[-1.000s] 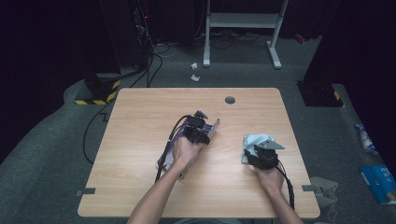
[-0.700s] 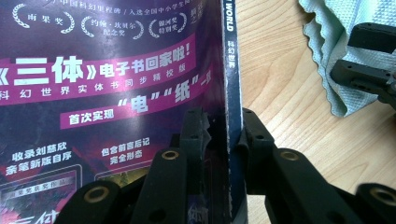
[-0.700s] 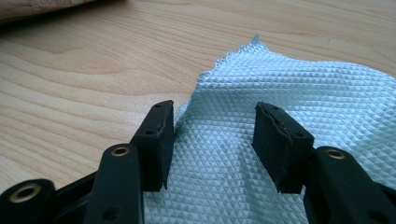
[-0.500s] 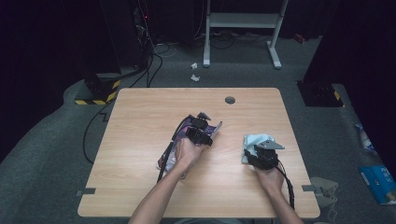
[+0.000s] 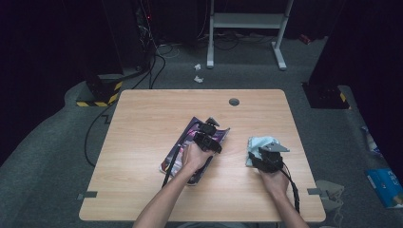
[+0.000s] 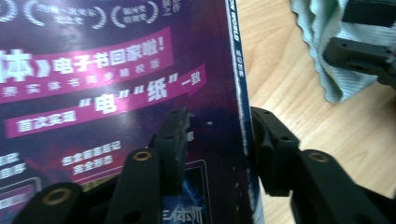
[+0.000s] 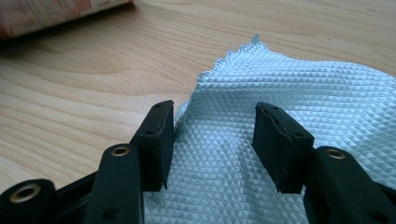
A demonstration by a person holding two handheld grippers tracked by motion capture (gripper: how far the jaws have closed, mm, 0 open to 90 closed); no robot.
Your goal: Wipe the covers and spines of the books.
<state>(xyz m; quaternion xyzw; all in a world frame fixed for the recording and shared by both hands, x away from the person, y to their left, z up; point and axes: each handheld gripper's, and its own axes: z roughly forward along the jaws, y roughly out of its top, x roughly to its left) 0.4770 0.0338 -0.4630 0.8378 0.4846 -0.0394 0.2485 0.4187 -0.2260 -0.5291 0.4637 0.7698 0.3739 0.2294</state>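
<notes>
A purple book [image 5: 177,160] with pink banners of Chinese print [image 6: 116,70] lies flat near the table's middle. My left gripper [image 5: 210,127] rests over its far right part. Its jaws have just been opening: one pad lies on the cover, the other stands just past the spine edge [image 6: 239,93], so the left gripper [image 6: 217,130] is open with the spine between the jaws. To the right lies a pale blue waffle cloth [image 5: 255,142]. My right gripper [image 5: 267,148] sits on it, open [image 7: 212,126], with a raised fold of the cloth [image 7: 303,84] between the jaws.
The wooden table [image 5: 142,118] has a round cable hole [image 5: 234,101] at the back. Beyond it on the grey floor stand a white metal frame [image 5: 247,28] and a yellow-black striped base [image 5: 97,97] with cables. A blue packet [image 5: 386,186] lies on the floor at right.
The left gripper's jaws have spread apart and the book's right edge, held up before, now lies down on the table. The right hand and the cloth have kept still.
</notes>
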